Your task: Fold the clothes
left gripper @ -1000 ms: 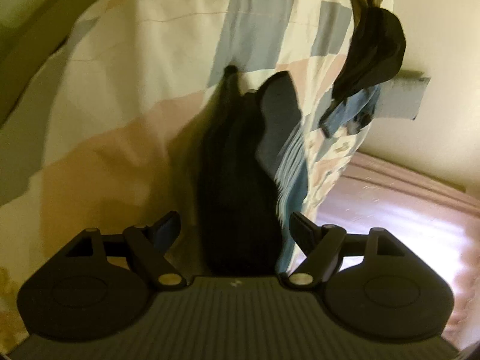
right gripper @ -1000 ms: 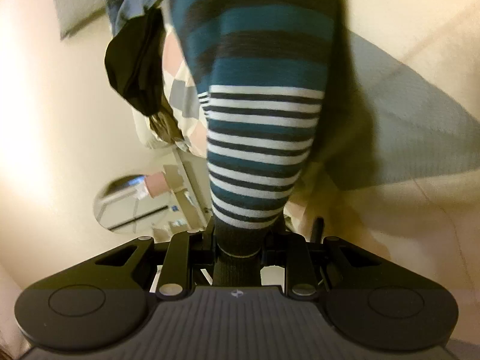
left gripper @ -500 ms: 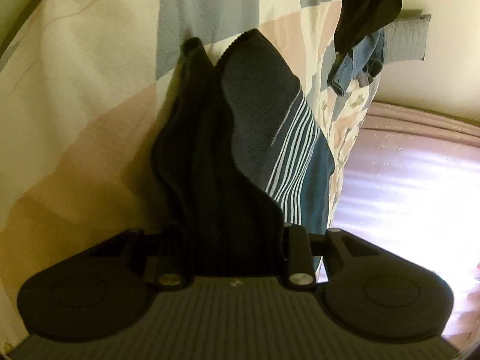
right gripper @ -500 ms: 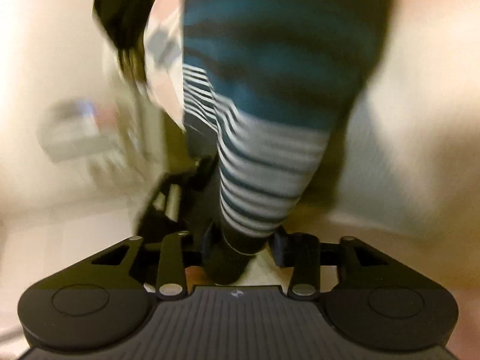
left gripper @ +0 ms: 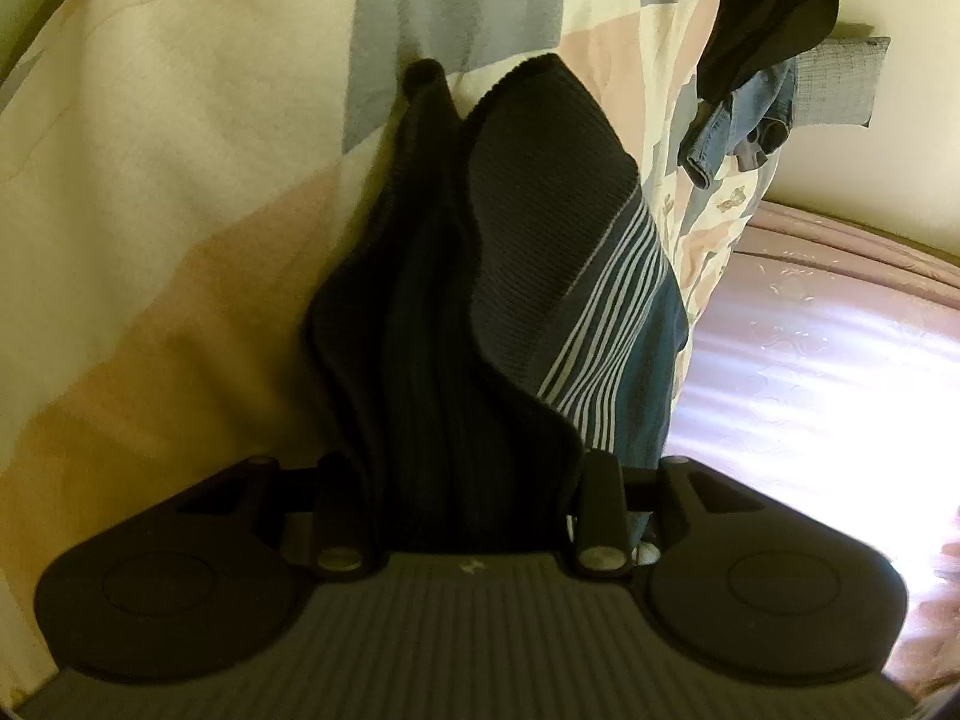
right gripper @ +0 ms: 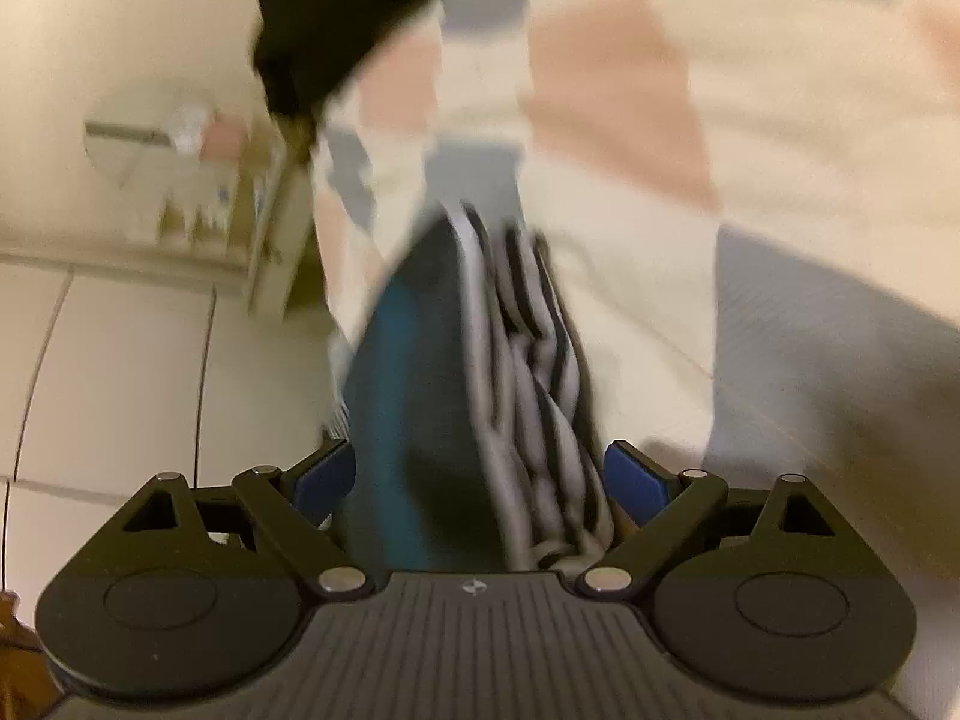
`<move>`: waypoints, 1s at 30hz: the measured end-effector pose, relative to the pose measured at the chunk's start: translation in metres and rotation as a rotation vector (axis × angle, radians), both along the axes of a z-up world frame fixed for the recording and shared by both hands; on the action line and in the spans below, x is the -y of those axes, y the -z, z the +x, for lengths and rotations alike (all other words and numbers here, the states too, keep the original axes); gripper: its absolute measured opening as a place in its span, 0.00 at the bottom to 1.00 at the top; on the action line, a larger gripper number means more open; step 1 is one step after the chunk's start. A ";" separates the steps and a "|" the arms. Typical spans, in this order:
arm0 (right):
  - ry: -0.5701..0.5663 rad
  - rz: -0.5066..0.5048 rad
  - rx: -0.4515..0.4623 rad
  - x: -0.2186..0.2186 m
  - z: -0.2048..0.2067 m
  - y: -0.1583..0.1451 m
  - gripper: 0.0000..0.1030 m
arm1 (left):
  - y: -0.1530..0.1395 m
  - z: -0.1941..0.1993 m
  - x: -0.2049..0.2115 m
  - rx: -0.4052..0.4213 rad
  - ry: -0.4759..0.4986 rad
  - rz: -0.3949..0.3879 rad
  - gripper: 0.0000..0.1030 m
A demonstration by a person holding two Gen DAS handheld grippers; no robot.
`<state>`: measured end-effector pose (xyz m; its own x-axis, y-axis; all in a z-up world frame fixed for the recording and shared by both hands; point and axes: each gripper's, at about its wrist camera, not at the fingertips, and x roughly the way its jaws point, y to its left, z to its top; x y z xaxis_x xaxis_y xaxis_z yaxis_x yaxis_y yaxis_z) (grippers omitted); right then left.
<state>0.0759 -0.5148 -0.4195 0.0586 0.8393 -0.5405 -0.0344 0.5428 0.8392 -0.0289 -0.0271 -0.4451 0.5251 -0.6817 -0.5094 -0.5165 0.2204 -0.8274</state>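
Note:
A long striped sock, with a dark cuff, white stripes and teal bands, lies on the patchwork bedcover. My left gripper is clamped on its bunched dark end, the jaws easing open a little while the fingers still pinch the fabric. The right wrist view is blurred. It shows the teal and striped part of the sock running between the jaws of my right gripper. Those jaws are opening, and the blue pads stand wide apart without squeezing the sock.
A black garment and a piece of denim lie at the far end of the bedcover, beside a grey pillow. A pink spread lies to the right. Pale floor tiles show at the left of the right wrist view.
My left gripper has closed from open onto the sock's dark end. My right gripper, earlier shut on the sock, has opened wide and swung quickly sideways with a roll.

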 end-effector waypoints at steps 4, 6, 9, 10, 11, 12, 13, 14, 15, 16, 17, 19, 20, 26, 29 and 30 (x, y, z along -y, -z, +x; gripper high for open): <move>-0.034 0.054 -0.083 -0.005 0.013 0.035 0.93 | 0.006 -0.001 -0.004 -0.001 -0.003 -0.033 0.31; -0.055 0.080 -0.084 -0.010 0.014 0.040 0.89 | 0.008 -0.004 -0.005 0.001 -0.001 -0.032 0.30; -0.097 0.110 -0.083 -0.029 0.013 0.037 0.69 | 0.006 -0.002 -0.006 -0.003 0.010 -0.007 0.28; -0.100 0.092 -0.073 -0.033 0.011 0.034 0.67 | 0.005 -0.002 -0.006 -0.002 0.019 0.002 0.29; -0.098 0.081 -0.064 -0.035 0.010 0.032 0.66 | 0.004 -0.001 -0.005 0.003 0.027 0.010 0.29; -0.082 0.076 -0.067 -0.034 0.009 0.033 0.63 | 0.003 0.001 -0.004 0.001 0.034 0.018 0.29; -0.057 0.076 -0.079 -0.031 0.007 0.035 0.60 | 0.002 0.004 -0.003 -0.001 0.041 0.028 0.29; -0.031 0.074 -0.087 -0.029 0.007 0.036 0.60 | -0.002 0.006 -0.002 0.001 0.055 0.058 0.27; -0.013 0.071 -0.079 -0.029 0.006 0.035 0.58 | -0.010 0.007 0.000 0.014 0.070 0.094 0.21; 0.002 0.064 -0.063 -0.029 0.002 0.030 0.54 | -0.021 0.010 0.003 0.041 0.100 0.141 0.20; 0.023 0.059 -0.048 -0.027 -0.005 0.023 0.52 | -0.033 0.012 0.006 0.063 0.130 0.173 0.19; 0.097 0.080 -0.021 -0.017 -0.026 0.005 0.46 | -0.055 0.018 0.013 0.099 0.179 0.208 0.19; 0.136 0.097 -0.008 -0.009 -0.042 -0.004 0.46 | -0.067 0.022 0.016 0.113 0.209 0.218 0.18; 0.562 0.231 -0.027 0.052 -0.216 -0.029 0.46 | -0.114 0.035 0.078 0.185 0.524 0.247 0.19; 0.835 0.264 -0.053 0.068 -0.330 -0.023 0.46 | -0.095 0.044 0.135 0.155 0.755 0.237 0.19; 0.927 0.266 -0.073 0.069 -0.366 -0.016 0.46 | -0.084 0.046 0.154 0.140 0.822 0.245 0.19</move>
<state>-0.2899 -0.5842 -0.4032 0.7329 0.5721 -0.3682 0.3691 0.1204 0.9216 0.0174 -0.1808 -0.3609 -0.0171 -0.7517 -0.6593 -0.0126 0.6595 -0.7516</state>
